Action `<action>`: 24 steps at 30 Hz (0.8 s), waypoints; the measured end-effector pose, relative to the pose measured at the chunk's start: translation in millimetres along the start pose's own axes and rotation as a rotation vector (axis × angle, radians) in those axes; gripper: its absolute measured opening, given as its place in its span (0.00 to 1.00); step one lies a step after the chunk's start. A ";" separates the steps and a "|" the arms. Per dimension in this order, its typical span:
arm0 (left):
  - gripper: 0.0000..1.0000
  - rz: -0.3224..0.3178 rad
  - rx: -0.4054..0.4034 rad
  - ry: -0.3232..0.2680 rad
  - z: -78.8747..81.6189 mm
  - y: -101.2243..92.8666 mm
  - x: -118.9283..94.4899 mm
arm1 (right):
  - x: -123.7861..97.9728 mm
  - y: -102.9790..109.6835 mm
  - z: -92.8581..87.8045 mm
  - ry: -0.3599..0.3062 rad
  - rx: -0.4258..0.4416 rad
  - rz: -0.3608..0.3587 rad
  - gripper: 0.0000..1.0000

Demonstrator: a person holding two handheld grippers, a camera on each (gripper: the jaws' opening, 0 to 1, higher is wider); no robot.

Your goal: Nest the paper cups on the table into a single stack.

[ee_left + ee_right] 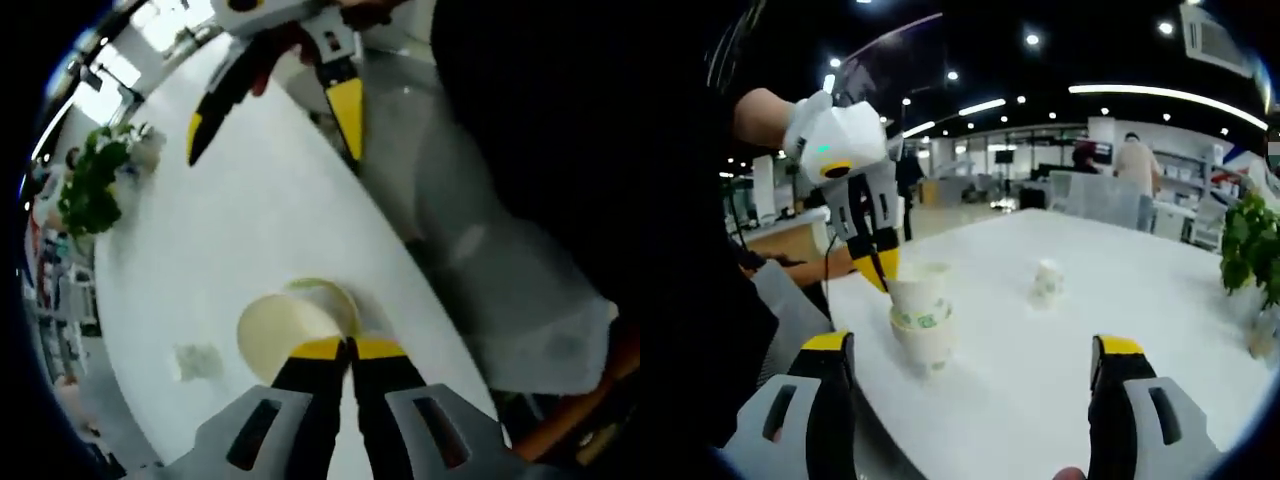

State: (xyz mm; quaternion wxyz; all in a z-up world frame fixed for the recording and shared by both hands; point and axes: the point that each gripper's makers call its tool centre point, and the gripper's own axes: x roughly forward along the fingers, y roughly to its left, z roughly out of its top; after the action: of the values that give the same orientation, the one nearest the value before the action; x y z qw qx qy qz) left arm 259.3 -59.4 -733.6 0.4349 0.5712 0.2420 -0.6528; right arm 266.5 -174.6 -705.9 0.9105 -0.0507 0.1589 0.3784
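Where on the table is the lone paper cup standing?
In the right gripper view, the lone paper cup stands mid-table, right of the cup stack held by the left gripper.

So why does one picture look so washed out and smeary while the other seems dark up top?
Left gripper view: the white table glares almost blank, windows blow out, and the paper cup and plant are motion-blurred. Right gripper view: sharper; dark ceiling with bright lamps, the stacked cups clear, the far cup soft, and straight lines bow from the fisheye lens.
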 end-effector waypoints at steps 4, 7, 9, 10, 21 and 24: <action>0.06 0.013 0.012 -0.006 0.8 3.7 0.3 | -1.7 -1.3 -1.1 -0.002 0.011 -0.006 0.96; 0.12 0.024 0.003 -0.016 2.1 5.1 0.7 | -2.3 -2.4 -0.9 -0.005 0.023 -0.010 0.96; 0.13 0.026 0.003 -0.015 1.6 4.4 0.5 | -3.1 -3.9 -1.2 -0.005 0.024 -0.014 0.96; 0.13 0.027 0.002 -0.019 1.7 4.1 0.2 | -3.3 -4.0 -0.8 -0.007 0.028 -0.015 0.96; 0.21 0.062 -0.144 -0.098 -2.2 6.3 -8.6 | -1.6 -7.3 0.3 -0.005 0.043 -0.009 0.96; 0.23 0.082 -0.194 -0.115 -5.5 7.6 -12.2 | 0.6 -8.7 2.7 -0.011 0.054 -0.008 0.96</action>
State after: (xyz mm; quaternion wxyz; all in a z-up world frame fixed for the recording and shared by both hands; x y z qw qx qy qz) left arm 268.3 -55.3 -721.9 0.5277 0.4974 0.2553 -0.6395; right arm 273.8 -179.8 -703.7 0.9139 -0.0245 0.1637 0.3707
